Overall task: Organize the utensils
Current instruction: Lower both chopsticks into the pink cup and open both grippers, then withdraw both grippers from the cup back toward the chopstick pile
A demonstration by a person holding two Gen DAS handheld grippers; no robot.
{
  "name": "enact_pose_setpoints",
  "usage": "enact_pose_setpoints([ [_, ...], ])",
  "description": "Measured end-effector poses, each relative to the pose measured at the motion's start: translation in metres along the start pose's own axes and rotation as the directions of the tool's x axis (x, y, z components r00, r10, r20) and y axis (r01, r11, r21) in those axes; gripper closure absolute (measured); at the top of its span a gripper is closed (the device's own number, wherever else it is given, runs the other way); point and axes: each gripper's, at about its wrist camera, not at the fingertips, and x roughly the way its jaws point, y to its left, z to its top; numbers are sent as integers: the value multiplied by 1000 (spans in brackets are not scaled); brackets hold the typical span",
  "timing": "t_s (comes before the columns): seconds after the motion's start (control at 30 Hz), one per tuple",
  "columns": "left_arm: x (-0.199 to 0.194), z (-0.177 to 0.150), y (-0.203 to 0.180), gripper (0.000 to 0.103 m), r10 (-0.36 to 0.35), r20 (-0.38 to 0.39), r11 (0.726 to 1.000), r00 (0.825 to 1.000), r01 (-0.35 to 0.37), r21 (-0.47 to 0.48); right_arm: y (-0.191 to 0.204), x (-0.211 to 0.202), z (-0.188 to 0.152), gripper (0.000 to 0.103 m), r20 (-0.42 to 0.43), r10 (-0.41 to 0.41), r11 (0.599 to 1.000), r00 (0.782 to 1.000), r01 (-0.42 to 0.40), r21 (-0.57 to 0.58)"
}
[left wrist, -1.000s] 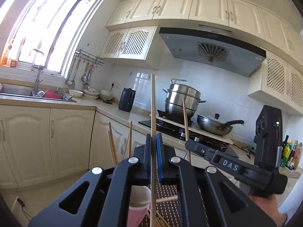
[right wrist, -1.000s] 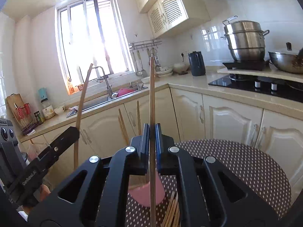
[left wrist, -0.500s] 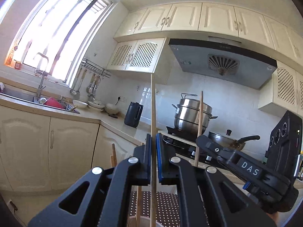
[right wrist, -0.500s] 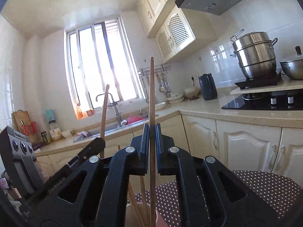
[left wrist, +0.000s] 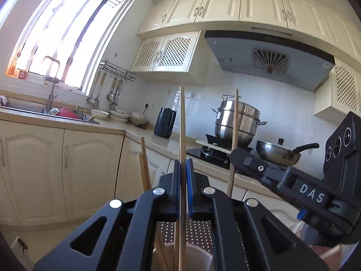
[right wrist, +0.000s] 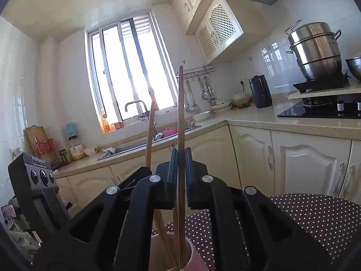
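Gripping slim round wooden chopstick (left wrist: 182,135) upright over pink cup (right wrist: 173,257).

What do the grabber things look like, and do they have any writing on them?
Both are matte black with angular, cut-out frames and round silver bolts. The left gripper has blue pads on its fingers; the right gripper shows dark ones. Seen from the left wrist, the right gripper's side reads "DAS" in white, behind a boxy black block with round lenses.

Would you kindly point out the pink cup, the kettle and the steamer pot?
pink cup (right wrist: 190,256): right wrist view, rim.
kettle (left wrist: 164,123): left wrist view, body.
steamer pot (right wrist: 318,47): right wrist view, side wall.
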Motion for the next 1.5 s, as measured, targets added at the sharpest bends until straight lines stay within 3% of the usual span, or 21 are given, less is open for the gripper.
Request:
enact_pose_setpoints([
  [0.27, -26, -10, 6, 98, 18, -54, 999, 998, -16, 29, 8, -22, -15, 96, -83, -21, 997, 996, 15, -69],
  [0.6, -43, -25, -1, 96, 24, -184, 998, 983, -12, 65, 14, -26, -39, 96, -224, -65, 997, 972, 55, -50],
  [0.63, -45, -24, -1, 93, 25, -192, 998, 981, -14, 61, 15, -27, -40, 95, -231, -64, 997, 971, 55, -44],
  [0.67, -48, -22, -2, 78, 29, -198, 998, 980, -17, 59, 16, -29, -39, 95, -238, -77, 997, 968, 69, -41],
  [0.73, -55, -19, -2, 64, 46, -193, 997, 980, -34, 64, 15, -32, -36, 93, -251, -94, 996, 963, 90, -29],
  [0.8, -65, -15, -5, 63, 49, -182, 996, 982, -35, 80, 18, -39, -34, 88, -246, -106, 994, 964, 102, -29],
  [0.93, -83, -7, -10, 56, 63, -170, 994, 983, -46, 99, 25, -57, -24, 59, -217, -137, 991, 967, 133, -35],
  [1.13, -107, -1, -21, 52, 76, -190, 990, 979, -51, 132, 32, -85, -14, 59, -205, -185, 983, 961, 178, -49],
  [1.27, -111, -11, -27, 50, 85, -273, 988, 958, -46, 146, 31, -104, -16, 58, -227, -220, 975, 949, 214, -53],
  [1.5, -112, -49, -30, 50, 89, -451, 991, 888, -35, 128, 20, -132, -44, 56, -328, -265, 963, 907, 264, -46],
])
